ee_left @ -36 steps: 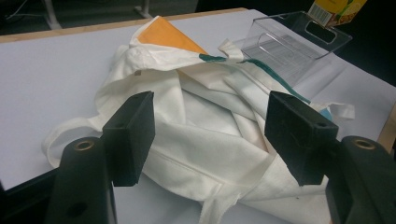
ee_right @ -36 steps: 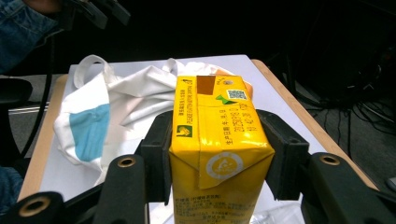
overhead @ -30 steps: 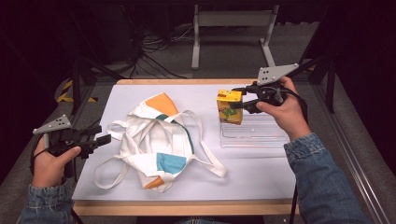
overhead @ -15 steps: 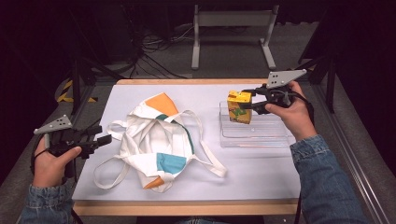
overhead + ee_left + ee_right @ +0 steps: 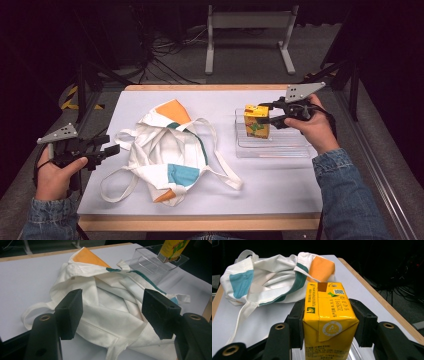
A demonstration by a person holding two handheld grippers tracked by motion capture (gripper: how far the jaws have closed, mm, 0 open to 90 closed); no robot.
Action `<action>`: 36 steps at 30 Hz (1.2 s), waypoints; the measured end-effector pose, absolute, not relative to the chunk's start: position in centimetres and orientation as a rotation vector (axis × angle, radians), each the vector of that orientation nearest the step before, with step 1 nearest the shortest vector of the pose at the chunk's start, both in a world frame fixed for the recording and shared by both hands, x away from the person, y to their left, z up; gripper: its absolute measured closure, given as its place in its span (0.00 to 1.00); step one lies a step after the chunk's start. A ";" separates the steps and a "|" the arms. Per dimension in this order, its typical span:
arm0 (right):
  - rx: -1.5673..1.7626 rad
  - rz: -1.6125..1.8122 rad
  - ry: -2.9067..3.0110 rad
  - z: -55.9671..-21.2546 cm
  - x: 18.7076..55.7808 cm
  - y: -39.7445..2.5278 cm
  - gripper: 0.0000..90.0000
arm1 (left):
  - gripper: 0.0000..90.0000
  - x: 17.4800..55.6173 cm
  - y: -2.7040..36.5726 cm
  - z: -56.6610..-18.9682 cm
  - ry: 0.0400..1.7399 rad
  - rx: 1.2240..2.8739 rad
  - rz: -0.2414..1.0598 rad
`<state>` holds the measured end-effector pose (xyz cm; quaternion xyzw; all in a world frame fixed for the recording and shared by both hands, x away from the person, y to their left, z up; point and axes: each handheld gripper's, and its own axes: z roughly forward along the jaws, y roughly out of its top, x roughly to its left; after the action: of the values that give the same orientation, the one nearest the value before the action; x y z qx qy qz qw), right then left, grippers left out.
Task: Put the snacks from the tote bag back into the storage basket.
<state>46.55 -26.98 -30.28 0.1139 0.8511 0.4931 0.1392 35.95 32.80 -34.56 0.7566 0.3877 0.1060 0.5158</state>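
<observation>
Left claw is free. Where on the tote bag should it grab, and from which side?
Probably the loose strap loop of the tote bag, at its near-left corner. It lies flat on the table, clear of the crumpled body, a single thin band that open jaws can straddle. The left claw hangs open just left of the bag, so come in from the left, low and slightly downward.

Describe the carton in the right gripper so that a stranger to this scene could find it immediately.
Start at the white table top and go to the clear plastic tray on its right half. Over the tray's far left end stands a small yellow drink carton, clamped upright between the black fingers of the right gripper. It is the only boxy thing there; its neighbour is a floppy white cloth bag.
</observation>
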 end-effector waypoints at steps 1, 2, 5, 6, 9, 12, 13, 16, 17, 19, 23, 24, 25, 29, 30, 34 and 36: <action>0.329 1.425 2.460 -30.3 46.6 -27.0 0.56 | 0.38 35.9 32.8 -34.6 0.931 1.818 0.254; 0.321 1.426 2.465 -30.5 46.5 -26.9 0.56 | 0.38 35.9 32.9 -34.6 0.932 1.819 0.254; 0.313 1.423 2.469 -30.8 46.5 -26.9 0.56 | 0.38 35.9 32.9 -34.6 0.937 1.817 0.253; 0.309 1.423 2.471 -30.9 46.5 -26.9 0.56 | 0.38 35.9 32.9 -34.6 0.933 1.819 0.253; 0.307 1.428 2.476 -31.4 46.4 -27.0 0.56 | 0.38 35.9 32.8 -34.6 0.933 1.817 0.254; 0.314 1.438 2.483 -32.1 46.4 -27.2 0.56 | 0.38 35.9 32.9 -34.5 0.929 1.816 0.252; 0.316 1.440 2.483 -32.4 46.4 -27.2 0.56 | 0.38 35.9 32.8 -34.5 0.930 1.816 0.254; 0.320 1.439 2.489 -32.8 46.3 -27.3 0.56 | 0.38 36.0 32.7 -34.6 0.927 1.819 0.250; 0.324 1.434 2.489 -33.1 46.3 -27.3 0.56 | 0.38 36.0 32.7 -34.6 0.932 1.818 0.246; 0.320 1.432 2.490 -33.5 46.4 -27.4 0.56 | 0.38 36.1 32.6 -34.7 0.929 1.823 0.244; 0.308 1.427 2.500 -34.2 46.4 -27.3 0.56 | 0.38 36.1 32.7 -34.7 0.930 1.823 0.247; 0.308 1.427 2.500 -34.2 46.4 -27.3 0.56 | 0.38 36.1 32.7 -34.6 0.931 1.824 0.247; 0.299 1.425 2.508 -34.5 46.4 -27.2 0.56 | 0.38 36.1 32.7 -34.6 0.931 1.824 0.247; 0.283 1.419 2.518 -34.7 46.5 -27.1 0.56 | 0.38 36.0 32.6 -34.7 0.937 1.825 0.245; 0.275 1.415 2.520 -34.8 46.5 -27.1 0.56 | 0.38 36.0 32.6 -34.7 0.936 1.826 0.245; 0.254 1.402 2.531 -35.0 46.6 -26.9 0.56 | 0.38 35.8 32.8 -34.8 0.943 1.821 0.247; 0.247 1.403 2.537 -35.2 46.7 -26.8 0.56 | 0.38 35.7 32.9 -34.8 0.944 1.825 0.255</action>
<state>46.67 -26.76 -35.19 0.0844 0.8661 0.4789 0.1157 35.66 32.94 -34.81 0.7579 0.3921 0.1057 0.5105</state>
